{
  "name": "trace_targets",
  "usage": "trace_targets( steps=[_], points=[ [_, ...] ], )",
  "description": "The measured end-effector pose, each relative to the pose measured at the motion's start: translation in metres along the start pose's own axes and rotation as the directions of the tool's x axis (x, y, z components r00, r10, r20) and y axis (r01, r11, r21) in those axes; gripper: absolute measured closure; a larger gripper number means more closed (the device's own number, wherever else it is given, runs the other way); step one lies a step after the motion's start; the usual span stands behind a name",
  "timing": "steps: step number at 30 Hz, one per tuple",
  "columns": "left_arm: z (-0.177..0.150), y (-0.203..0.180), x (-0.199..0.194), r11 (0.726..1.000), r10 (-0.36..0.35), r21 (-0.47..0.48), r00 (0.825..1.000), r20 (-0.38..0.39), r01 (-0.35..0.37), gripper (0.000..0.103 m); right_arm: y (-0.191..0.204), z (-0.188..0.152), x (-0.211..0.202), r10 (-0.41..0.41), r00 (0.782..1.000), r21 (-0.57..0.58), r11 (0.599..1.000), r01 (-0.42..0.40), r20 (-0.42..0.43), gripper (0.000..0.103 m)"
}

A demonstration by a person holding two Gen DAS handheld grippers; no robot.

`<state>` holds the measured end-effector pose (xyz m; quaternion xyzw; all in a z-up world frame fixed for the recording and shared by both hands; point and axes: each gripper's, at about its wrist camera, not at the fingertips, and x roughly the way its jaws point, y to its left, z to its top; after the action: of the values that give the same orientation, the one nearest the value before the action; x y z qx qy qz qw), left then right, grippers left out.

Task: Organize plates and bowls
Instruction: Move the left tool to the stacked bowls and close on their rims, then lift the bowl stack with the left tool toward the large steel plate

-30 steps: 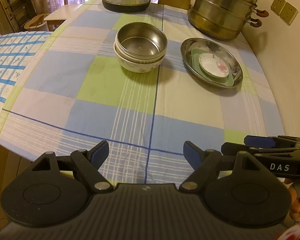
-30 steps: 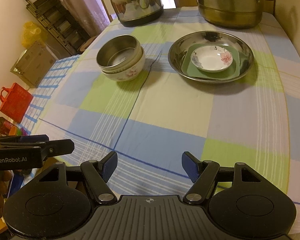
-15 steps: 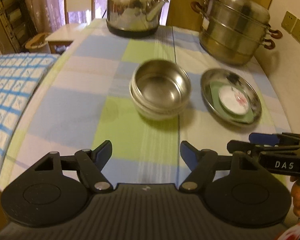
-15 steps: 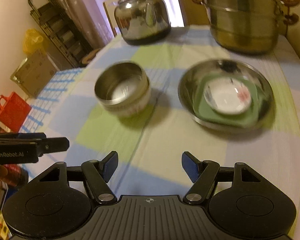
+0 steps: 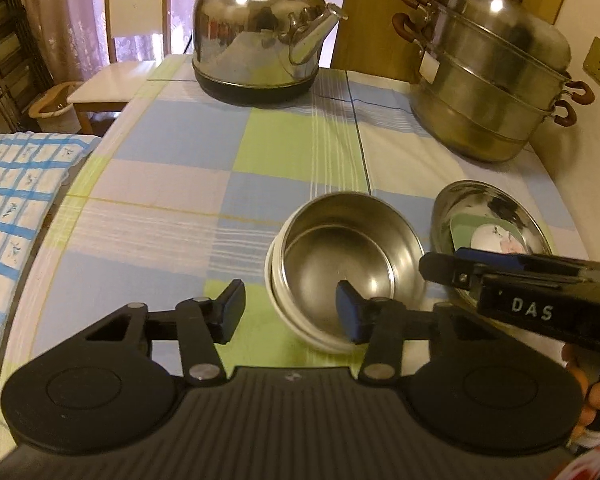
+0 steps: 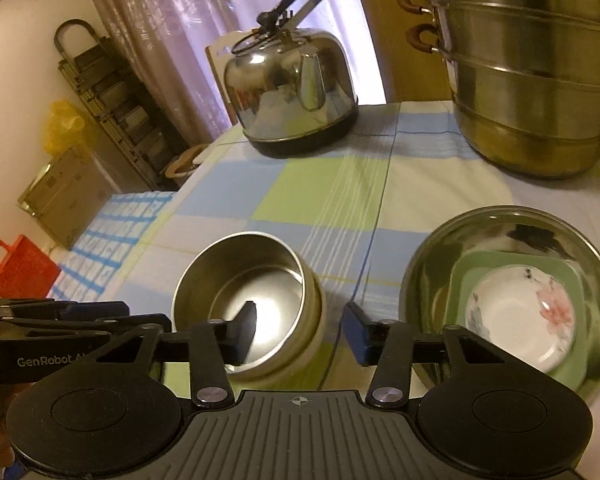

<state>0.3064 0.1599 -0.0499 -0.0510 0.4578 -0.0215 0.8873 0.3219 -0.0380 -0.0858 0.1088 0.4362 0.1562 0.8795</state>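
Observation:
A steel bowl [image 5: 348, 256] sits nested in a white ceramic bowl [image 5: 296, 320] on the checked tablecloth; it also shows in the right wrist view [image 6: 244, 280]. Right of it a wide steel dish [image 6: 452, 248] holds a green square plate [image 6: 512, 264] and a small white flowered saucer [image 6: 520, 316]. My left gripper [image 5: 290, 310] is open, its right finger over the bowl's near rim. My right gripper [image 6: 300, 328] is open, with its left finger over the steel bowl and its right finger between bowl and dish. The right gripper [image 5: 540, 280] crosses the left wrist view.
A steel kettle [image 5: 260, 36] stands at the back of the table and a stacked steamer pot [image 5: 496, 84] at the back right. A blue-checked cloth [image 5: 12, 200] lies to the left. A chair [image 5: 132, 40] stands behind the table.
Both grippers have moved forward and down toward the nested bowls, which now lie at the fingertips. Both stayed open.

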Motion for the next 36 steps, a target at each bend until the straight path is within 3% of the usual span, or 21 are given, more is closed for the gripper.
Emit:
trace_targets(
  steps=[11,17,29,36],
  points=[
    [0.012,0.011,0.032,0.999,-0.045,-0.028,0.996,-0.073,0.043,0.083,-0.011,0.01,0.033,0.014,0.999,0.036,0.999,-0.013,-0.029,0.075],
    [0.015,0.016,0.039,0.998,-0.055,-0.02,0.994,-0.096,0.054,0.091,-0.016,0.013,0.037,0.019,0.999,0.08,0.997,-0.015,-0.049,0.09],
    [0.026,0.02,0.044,0.997,-0.071,-0.004,0.987,-0.143,0.071,0.092,-0.022,0.027,0.039,0.01,0.992,0.235,0.972,0.019,-0.123,0.092],
    [0.038,0.02,0.048,0.997,-0.078,0.012,0.984,-0.158,0.081,0.093,-0.029,0.034,0.038,0.003,0.981,0.376,0.924,0.071,-0.193,0.092]
  ],
)
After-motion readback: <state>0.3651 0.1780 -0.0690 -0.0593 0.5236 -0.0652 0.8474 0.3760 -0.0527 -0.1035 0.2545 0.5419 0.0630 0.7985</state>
